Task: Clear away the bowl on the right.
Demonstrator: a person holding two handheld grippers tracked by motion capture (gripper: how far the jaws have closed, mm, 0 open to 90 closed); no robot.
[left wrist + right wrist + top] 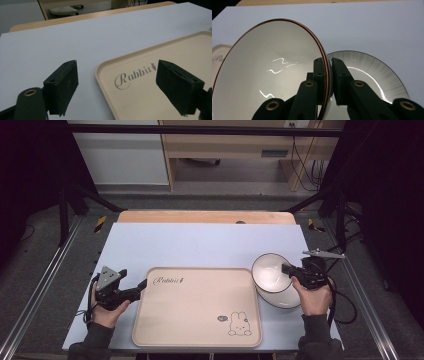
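right gripper (329, 82) jaws on lifted bowl (269, 72) rim

You see: bowl (269, 72), white inside, thin brown rim. Plate (374, 72), white centre, grey streaks fading to a dark edge. Tray (200, 307), beige, grey "Rabbit" script and a small rabbit drawing. Table (200, 245), pale lavender-white. Grippers, black.

The far half of the white table (200, 245) is left free for passing. The near middle is taken by the beige tray (200, 305). At its right side, the way is blocked by the tilted bowl (270, 272) and the plate (282, 297).
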